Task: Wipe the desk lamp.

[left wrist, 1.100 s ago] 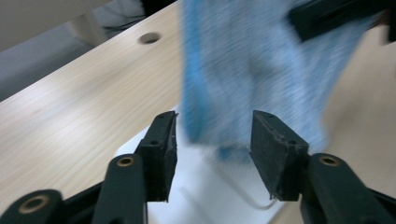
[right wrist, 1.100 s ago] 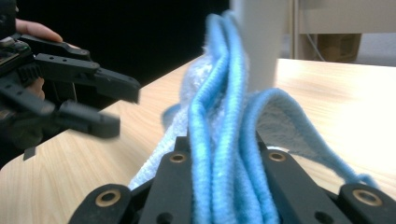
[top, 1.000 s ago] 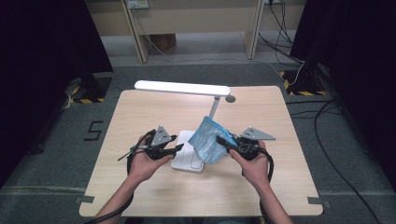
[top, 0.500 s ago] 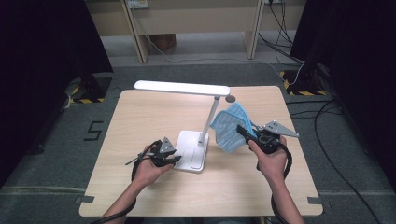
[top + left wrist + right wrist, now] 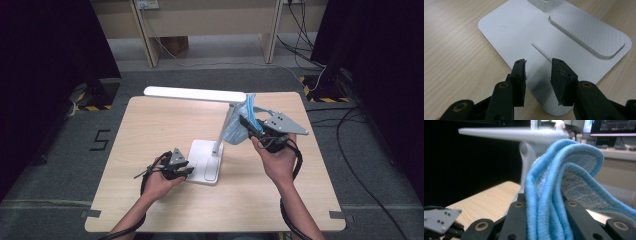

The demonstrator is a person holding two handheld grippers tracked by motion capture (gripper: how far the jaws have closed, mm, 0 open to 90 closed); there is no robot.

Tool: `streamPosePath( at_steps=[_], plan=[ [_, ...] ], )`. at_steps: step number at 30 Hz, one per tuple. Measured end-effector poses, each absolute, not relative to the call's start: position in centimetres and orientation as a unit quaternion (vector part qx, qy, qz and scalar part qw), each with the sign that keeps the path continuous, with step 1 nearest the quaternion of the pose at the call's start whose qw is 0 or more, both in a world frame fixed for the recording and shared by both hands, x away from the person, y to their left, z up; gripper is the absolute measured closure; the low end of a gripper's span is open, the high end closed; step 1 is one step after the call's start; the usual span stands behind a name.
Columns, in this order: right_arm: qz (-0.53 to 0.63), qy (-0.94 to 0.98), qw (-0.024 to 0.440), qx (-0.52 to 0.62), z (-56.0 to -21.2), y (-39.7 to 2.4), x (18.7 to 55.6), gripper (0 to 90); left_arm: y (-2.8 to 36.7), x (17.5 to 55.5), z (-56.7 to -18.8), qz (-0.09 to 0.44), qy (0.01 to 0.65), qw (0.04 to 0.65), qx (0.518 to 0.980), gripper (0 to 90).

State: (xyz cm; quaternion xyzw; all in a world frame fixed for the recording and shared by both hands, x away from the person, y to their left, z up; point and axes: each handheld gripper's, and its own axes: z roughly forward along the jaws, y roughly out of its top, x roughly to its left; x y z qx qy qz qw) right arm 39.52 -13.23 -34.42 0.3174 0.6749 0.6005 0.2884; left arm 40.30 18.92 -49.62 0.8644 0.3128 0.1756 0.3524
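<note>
Blue folded cloth [image 5: 239, 127] clamped in your right gripper [image 5: 246, 123], raised beside the white desk lamp [image 5: 214, 127] neck, just under its light bar, your left gripper [image 5: 538, 71] low over the lamp base [image 5: 584, 37], jaws apart w/ nothing between, just been closing, wooden table [image 5: 150, 125] below.

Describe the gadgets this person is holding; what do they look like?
Each hand grips a black tool with two flat black jaws joined by brass-coloured pins. The left tool and right tool each carry a grey three-cornered plate on top and trail a black cable. The forearms are bare, with no sleeves in view.
</note>
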Motion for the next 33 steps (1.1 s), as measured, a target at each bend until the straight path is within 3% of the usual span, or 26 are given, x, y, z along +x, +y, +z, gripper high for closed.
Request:
streamPosePath(
  at_steps=[33],
  plan=[
    [0.565, 0.719, 0.270, 0.302, -33.3, -11.7, 41.7, 79.8, 18.8, 40.5, -49.5, 0.178, 0.297, 0.346, 0.872, 67.0]
  ],
)
